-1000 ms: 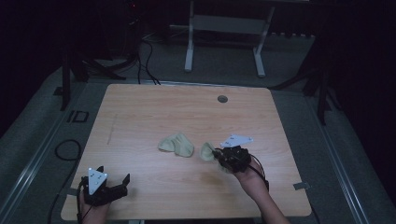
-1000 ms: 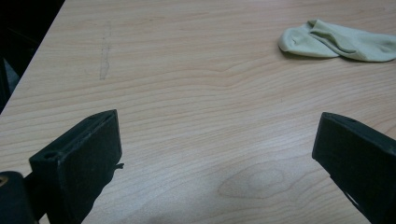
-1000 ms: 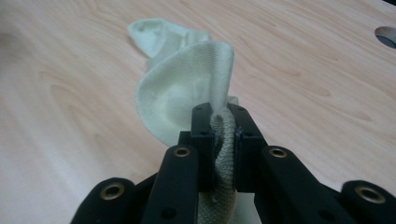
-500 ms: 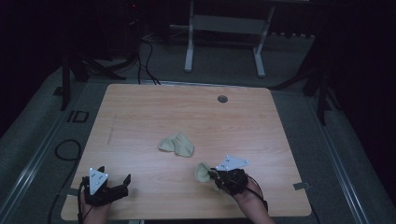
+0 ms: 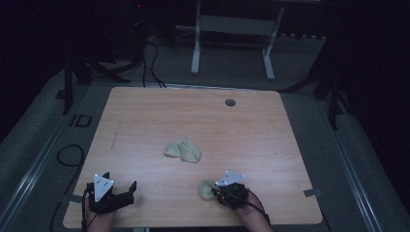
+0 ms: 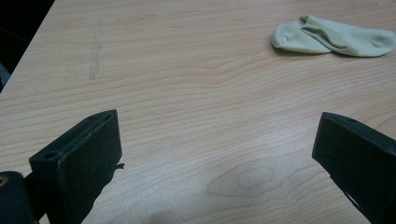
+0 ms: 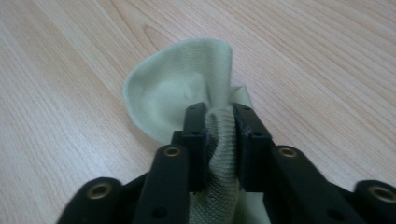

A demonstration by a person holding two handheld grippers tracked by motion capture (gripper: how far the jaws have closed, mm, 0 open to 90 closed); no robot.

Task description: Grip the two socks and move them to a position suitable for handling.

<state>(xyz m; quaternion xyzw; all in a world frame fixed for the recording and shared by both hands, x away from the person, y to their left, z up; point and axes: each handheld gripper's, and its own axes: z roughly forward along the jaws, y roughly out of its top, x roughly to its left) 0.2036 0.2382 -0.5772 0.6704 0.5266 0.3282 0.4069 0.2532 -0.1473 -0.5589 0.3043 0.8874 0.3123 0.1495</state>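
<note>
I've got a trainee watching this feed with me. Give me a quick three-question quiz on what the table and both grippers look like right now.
1. True or false: the right gripper is shut on a pale green sock.
2. How do the left gripper's jaws stand? A) wide apart with bare table between them B) clamped on cloth C) closed on nothing
3. Where does the other sock lie?

Key
1. True; ribbed fabric is pinched between its jaws.
2. A.
3. Near the middle of the wooden table, flat and apart from both grippers.
</note>
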